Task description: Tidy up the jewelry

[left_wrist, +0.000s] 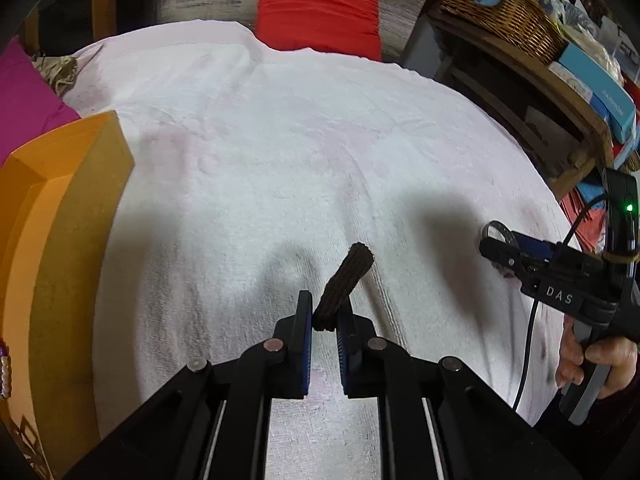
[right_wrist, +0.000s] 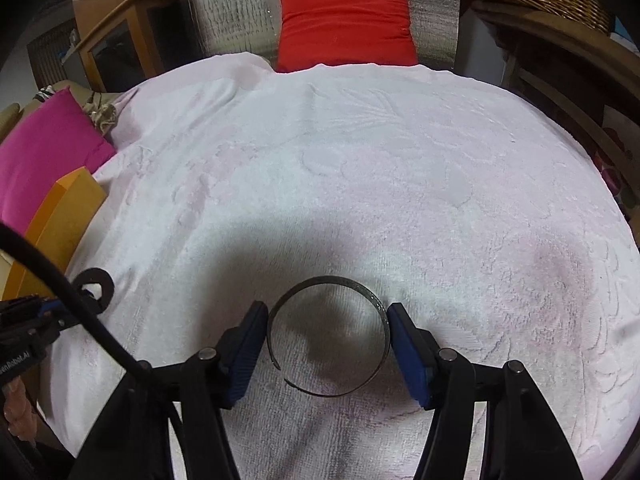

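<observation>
A dark brown ribbed bracelet (left_wrist: 348, 280) stands up off the white towel (left_wrist: 280, 140), and my left gripper (left_wrist: 324, 314) is shut on its lower end. From the right wrist view the same bracelet (right_wrist: 98, 280) shows as a dark loop at the left gripper's tip (right_wrist: 80, 300). A thin open metal bangle (right_wrist: 328, 278) sits between my right gripper's (right_wrist: 327, 314) blue pads (right_wrist: 404, 344), which touch it on both sides. In the left wrist view the right gripper (left_wrist: 496, 246) reaches in from the right, the bangle (left_wrist: 498, 228) at its tip, a hand (left_wrist: 592, 360) on its handle.
An open orange box (left_wrist: 60, 240) stands at the towel's left edge, with beaded jewelry (left_wrist: 5, 364) at its near side. A red cushion (right_wrist: 344, 24) lies at the back, a pink cushion (right_wrist: 44, 152) at the left. A wooden shelf with a wicker basket (left_wrist: 500, 8) is at the right.
</observation>
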{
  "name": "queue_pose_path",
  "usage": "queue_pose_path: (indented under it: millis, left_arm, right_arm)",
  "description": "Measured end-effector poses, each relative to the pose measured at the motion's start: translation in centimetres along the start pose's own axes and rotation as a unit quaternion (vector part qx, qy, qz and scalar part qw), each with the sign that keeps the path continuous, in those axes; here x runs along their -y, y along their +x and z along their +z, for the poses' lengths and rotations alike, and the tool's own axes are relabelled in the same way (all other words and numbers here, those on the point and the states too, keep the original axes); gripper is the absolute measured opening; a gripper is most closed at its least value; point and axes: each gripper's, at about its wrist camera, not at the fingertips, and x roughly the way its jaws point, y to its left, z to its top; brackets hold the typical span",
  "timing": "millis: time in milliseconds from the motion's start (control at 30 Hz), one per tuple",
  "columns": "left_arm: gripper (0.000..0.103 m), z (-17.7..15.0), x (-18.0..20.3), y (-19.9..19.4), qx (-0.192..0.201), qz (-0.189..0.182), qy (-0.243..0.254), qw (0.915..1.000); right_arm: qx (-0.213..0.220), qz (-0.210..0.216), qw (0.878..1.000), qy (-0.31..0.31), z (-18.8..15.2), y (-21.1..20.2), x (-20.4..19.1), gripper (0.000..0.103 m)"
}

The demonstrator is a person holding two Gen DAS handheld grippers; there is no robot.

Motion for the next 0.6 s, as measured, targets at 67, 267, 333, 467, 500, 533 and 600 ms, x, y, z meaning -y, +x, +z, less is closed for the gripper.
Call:
queue_pose_path:
  millis: [67,267,333,467,500,533,600]
  left_arm:
    - [0.011,-0.1,-0.1,-0.7,0.010,0.008,-0.004,0.9999]
    - [0.011,0.0,-0.1,-1.9,0.031,0.040,-0.002,0.9987]
    - [0.011,0.0,-0.1,-2.3,0.037,0.050,-0.001,0.9981]
    - [0.011,0.0,0.1,-2.8,0.049,0.069,0.006,0.9964]
    - [0.011,0.0,0.2,-2.9,0.051,0.076,0.008,0.9958]
    - [0.011,0.0,0.2,-3.0,0.051,0.081,0.009,0.9954]
    - [0.011,-0.1,0.2,-3.1,0.053,0.088,0.010,0.9946]
  right_arm:
    - [0.006,0.000,1.000,0.000,0.0,-0.1,-0.2,0.064]
    - [0.004,-0.006,1.000,-0.001,0.0,0.2,-0.4,0.064]
    - [0.006,-0.009,1.000,0.001,0.0,0.3,-0.5,0.064]
    - [0.015,-0.011,1.000,0.004,0.1,0.2,-0.5,0.064]
    - [0.017,-0.010,1.000,0.005,0.2,0.2,-0.5,0.064]
    - [0.019,-0.009,1.000,0.005,0.2,0.2,-0.6,0.064]
    - [0.023,-0.010,1.000,0.003,0.3,0.1,-0.7,0.064]
